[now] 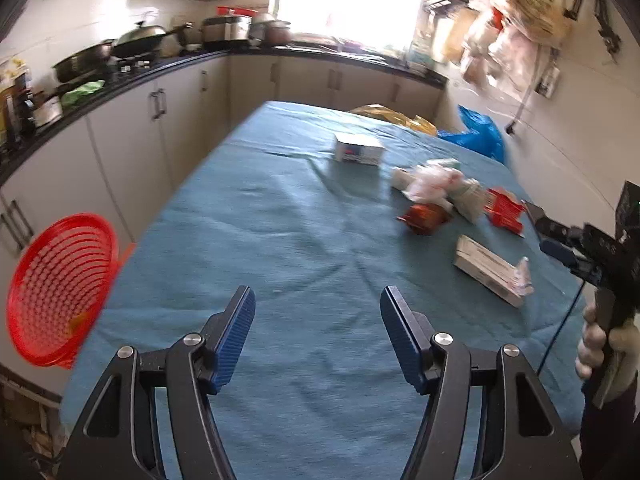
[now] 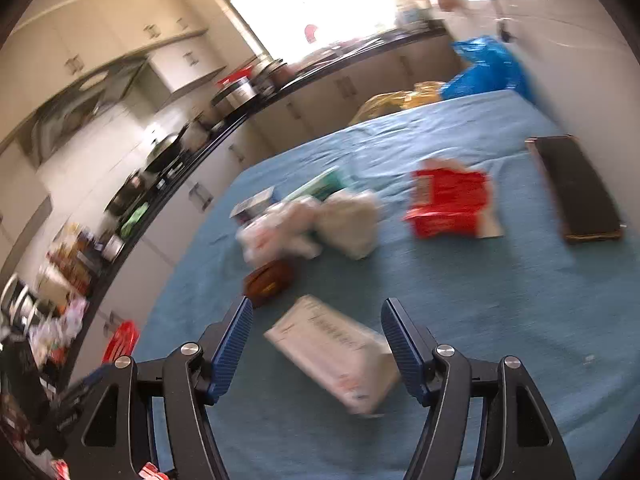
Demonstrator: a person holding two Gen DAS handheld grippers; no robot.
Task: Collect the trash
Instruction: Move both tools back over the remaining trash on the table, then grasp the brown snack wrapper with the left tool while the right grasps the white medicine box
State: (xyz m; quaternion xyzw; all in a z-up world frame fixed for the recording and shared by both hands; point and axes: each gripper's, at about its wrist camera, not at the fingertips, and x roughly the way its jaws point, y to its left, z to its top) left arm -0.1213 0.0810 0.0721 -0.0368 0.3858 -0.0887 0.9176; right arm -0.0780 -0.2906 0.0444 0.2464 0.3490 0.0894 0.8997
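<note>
Trash lies scattered on the blue-clothed bench (image 1: 280, 220); my right fingers (image 2: 317, 328) stand wide and empty over the flat white cardboard box (image 2: 336, 356), my left fingers (image 1: 318, 320) half open, holding nothing, over bare cloth. To do this well I judge I should square the pads across the box's narrow sides and close low; the red mesh plastic basket (image 1: 60, 288) waits off the bench's left edge. Nearby sit a brown round tin (image 2: 268, 280), crumpled white wrappers (image 2: 316, 220) and a torn red carton (image 2: 448, 204); none blocks the reach.
</note>
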